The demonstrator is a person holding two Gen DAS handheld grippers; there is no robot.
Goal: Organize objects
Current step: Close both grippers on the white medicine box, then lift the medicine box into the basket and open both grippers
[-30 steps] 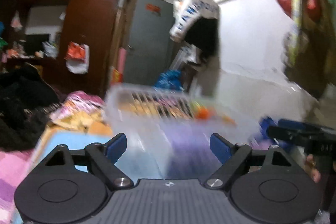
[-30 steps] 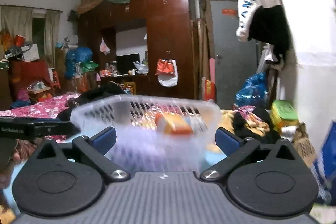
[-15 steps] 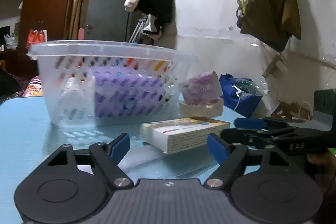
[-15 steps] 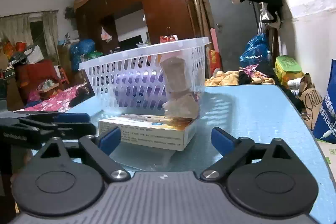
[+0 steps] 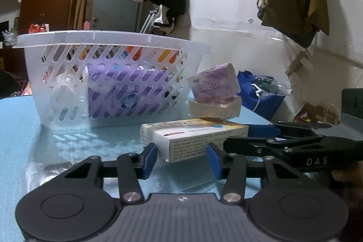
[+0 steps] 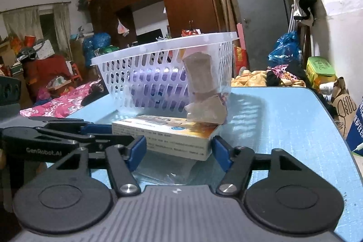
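Our left gripper and right gripper are both closing on the flat box from opposite ends; the box sits between each pair of jaws, though we can't quite tell whether the pads touch it yet. If we lift unevenly, the two small packs stacked on top could slide off. The box is white and yellow with printed sides, lying on the blue table just in front of the basket.
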